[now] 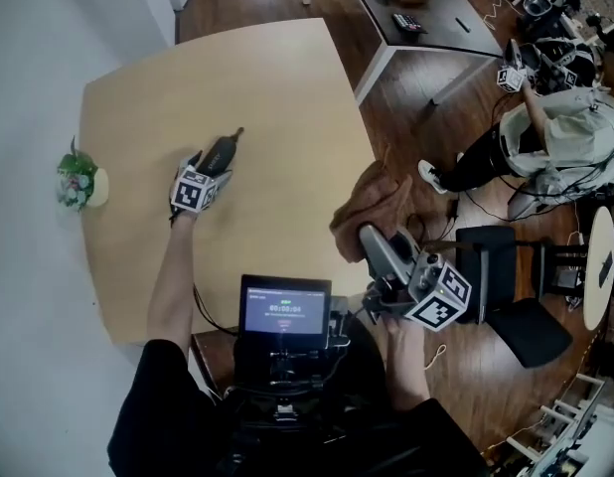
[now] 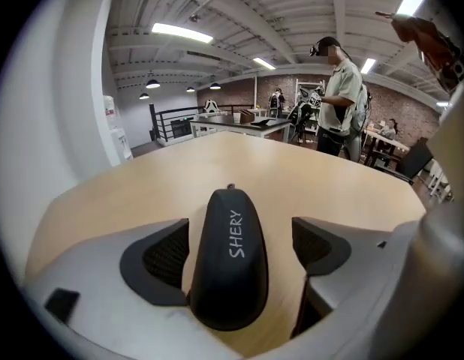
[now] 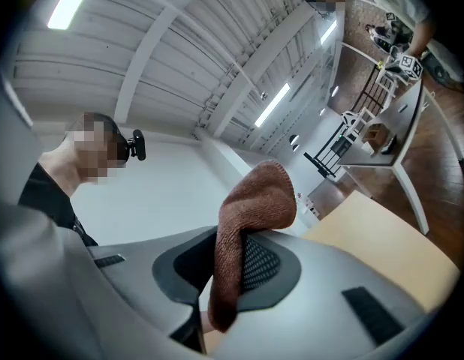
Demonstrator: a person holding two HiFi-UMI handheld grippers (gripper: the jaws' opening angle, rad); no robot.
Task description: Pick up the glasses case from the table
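Observation:
A black glasses case (image 1: 226,147) with white lettering lies on the light wooden table (image 1: 287,87). My left gripper (image 1: 210,167) is down at the table with its jaws on either side of the case's near end. In the left gripper view the case (image 2: 230,257) sits between the two dark pads (image 2: 166,257), and a gap shows on its right side, so the jaws stand open. My right gripper (image 1: 379,251) hovers off the table's right edge, shut on a brown cloth (image 1: 372,202). In the right gripper view that cloth (image 3: 254,201) is pinched between the pads and folds over above them.
A small potted plant (image 1: 78,179) stands at the table's left edge. A screen device (image 1: 284,311) sits just below the near edge. To the right are a black chair (image 1: 506,296), a seated person (image 1: 555,137) and floor cables. A dark desk (image 1: 426,8) stands beyond.

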